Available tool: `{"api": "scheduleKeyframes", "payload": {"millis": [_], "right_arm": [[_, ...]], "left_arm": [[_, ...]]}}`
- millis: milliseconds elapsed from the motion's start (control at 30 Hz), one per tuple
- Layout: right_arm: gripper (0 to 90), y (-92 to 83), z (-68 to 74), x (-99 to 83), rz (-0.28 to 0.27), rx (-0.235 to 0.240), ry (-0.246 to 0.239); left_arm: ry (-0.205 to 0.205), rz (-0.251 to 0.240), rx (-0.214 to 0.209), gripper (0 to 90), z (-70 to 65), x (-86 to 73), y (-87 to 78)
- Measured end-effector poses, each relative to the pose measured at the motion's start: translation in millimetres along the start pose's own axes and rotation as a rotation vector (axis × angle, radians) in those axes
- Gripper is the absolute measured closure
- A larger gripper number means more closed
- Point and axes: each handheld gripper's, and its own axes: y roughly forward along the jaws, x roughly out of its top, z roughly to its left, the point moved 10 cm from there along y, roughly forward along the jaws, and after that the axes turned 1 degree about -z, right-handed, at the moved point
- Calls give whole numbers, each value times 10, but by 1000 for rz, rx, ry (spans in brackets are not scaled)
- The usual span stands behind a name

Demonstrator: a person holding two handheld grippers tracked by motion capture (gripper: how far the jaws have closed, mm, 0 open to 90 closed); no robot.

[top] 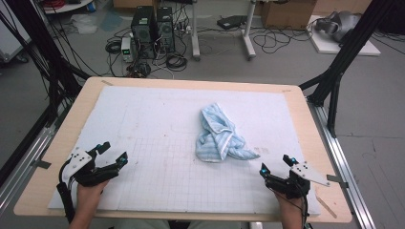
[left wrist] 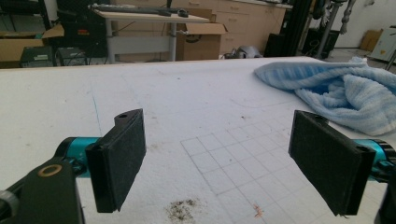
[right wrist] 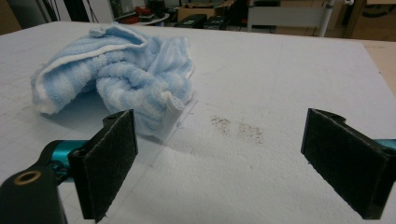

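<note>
Lying crumpled at centre surface, the light-blue striped terry towel (top: 218, 135) sits unobstructed; left gripper (top: 112, 154) at 8 o'clock and right gripper (top: 275, 165) at 4 o'clock hold their fingers apart, empty.

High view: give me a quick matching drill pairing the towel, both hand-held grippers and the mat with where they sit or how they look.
Things:
1. towel
2. left hand-held gripper
3. right hand-held gripper
4. white mat

Descriptions:
A. open, at the near right corner
B. crumpled, light blue stripes, right of centre
C. open, at the near left corner
D. flat, faint grid lines, a few dirty specks

Pairs: 1-B, 2-C, 3-A, 4-D
</note>
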Motion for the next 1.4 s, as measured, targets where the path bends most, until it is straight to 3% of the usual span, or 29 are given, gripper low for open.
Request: {"api": "scheduleKeyframes", "payload": {"millis": [733, 1000, 1100, 1233, 1400], "right_arm": [[100, -15, 21, 9, -17, -4, -27], [100, 4, 27, -1, 4, -12, -43], [100, 24, 26, -13, 28, -6, -33], [100, 11, 33, 0, 13, -10, -41], [100, 2, 46, 41, 15, 8, -4]], "left_arm": [[3, 1, 1, 200, -5, 0, 4], [-3, 7, 0, 202, 7, -3, 5], [-18, 7, 2, 201, 15, -4, 9], [-16, 7, -1, 201, 11, -5, 5], [-14, 5, -4, 202, 6, -3, 6]]}}
